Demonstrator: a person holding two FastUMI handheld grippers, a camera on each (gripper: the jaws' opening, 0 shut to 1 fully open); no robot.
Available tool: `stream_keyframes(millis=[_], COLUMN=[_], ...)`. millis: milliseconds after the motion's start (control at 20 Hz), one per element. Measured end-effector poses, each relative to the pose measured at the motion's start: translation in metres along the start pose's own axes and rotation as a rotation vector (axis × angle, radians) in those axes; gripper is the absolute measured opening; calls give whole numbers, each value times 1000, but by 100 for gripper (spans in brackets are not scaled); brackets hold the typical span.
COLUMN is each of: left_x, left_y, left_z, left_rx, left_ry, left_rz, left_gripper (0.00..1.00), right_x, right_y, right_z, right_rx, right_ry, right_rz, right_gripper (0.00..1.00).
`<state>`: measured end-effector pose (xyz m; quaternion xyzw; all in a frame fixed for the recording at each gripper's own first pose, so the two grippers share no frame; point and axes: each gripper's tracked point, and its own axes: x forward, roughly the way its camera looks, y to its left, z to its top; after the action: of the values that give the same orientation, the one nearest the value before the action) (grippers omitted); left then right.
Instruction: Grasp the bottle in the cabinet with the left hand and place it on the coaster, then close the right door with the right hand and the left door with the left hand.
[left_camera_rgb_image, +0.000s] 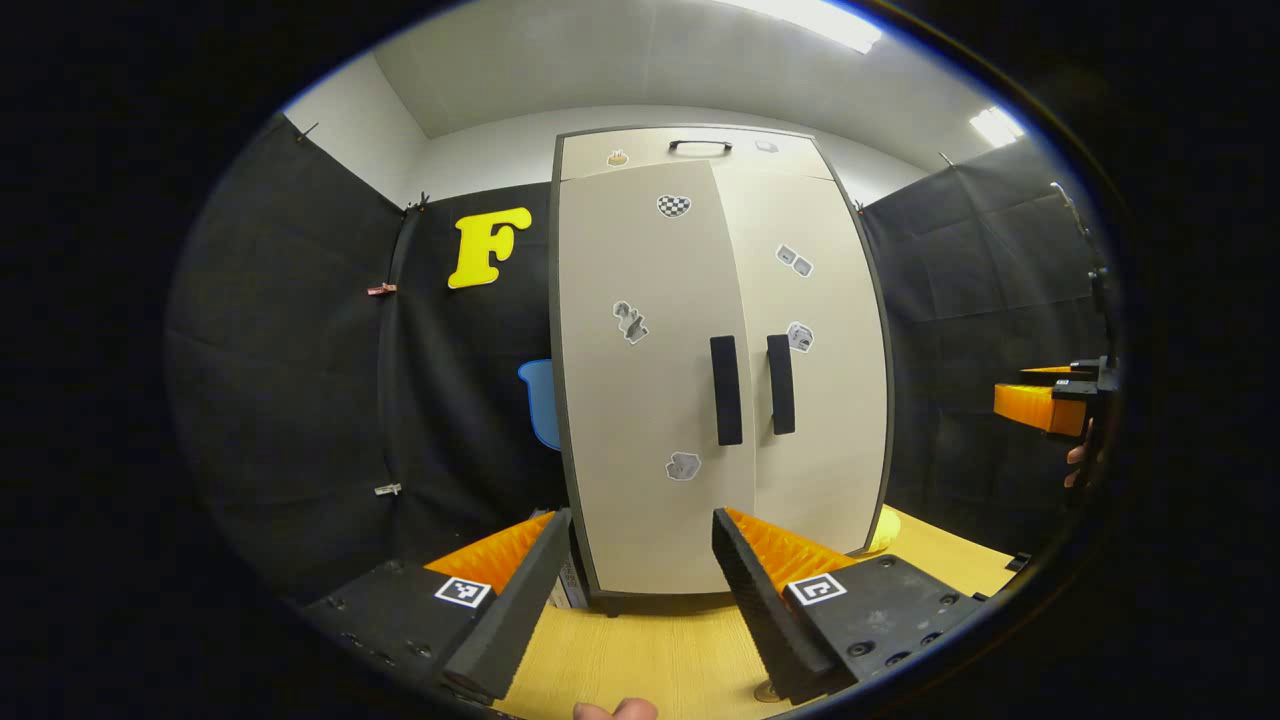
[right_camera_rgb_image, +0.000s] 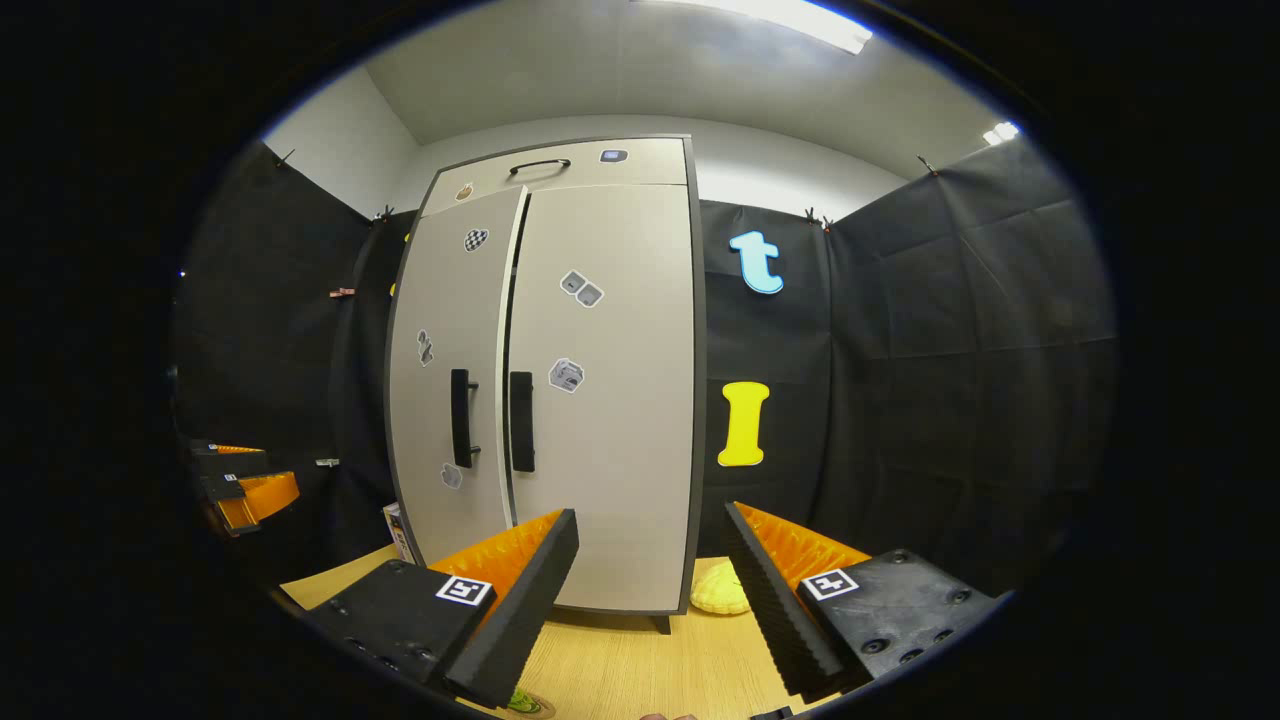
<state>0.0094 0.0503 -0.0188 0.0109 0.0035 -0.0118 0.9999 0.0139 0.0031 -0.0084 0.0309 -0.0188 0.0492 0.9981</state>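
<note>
Two cabinet doors (left_camera_rgb_image: 720, 380) stand shut ahead of the left gripper (left_camera_rgb_image: 635, 590), whose fingers are spread and empty like the right gripper (right_camera_rgb_image: 650, 600), so the bottle sits hidden inside; hook the left door handle (left_camera_rgb_image: 726, 390) squarely and pull steadily.

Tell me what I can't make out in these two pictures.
- Bottle: hidden behind the cabinet's doors, shut or nearly so, in both views.
- Coaster: a sliver at the bottom edge of the right gripper view may be it; too cut off to tell.
- Yellow thing by the cabinet's foot: half hidden by the cabinet and the right gripper.
- Stickers on the doors: too small.
</note>
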Motion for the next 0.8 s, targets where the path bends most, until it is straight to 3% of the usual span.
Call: stream_keyframes(millis=[800], left_x=[2], left_y=[-24], left_z=[9], left_rx=[26], left_ry=[-3], left_rz=[24], left_gripper=[92], right_x=[15], right_y=[-8], right_z=[-6], right_rx=[5], right_ry=[12], right_rz=[68], right_gripper=[96])
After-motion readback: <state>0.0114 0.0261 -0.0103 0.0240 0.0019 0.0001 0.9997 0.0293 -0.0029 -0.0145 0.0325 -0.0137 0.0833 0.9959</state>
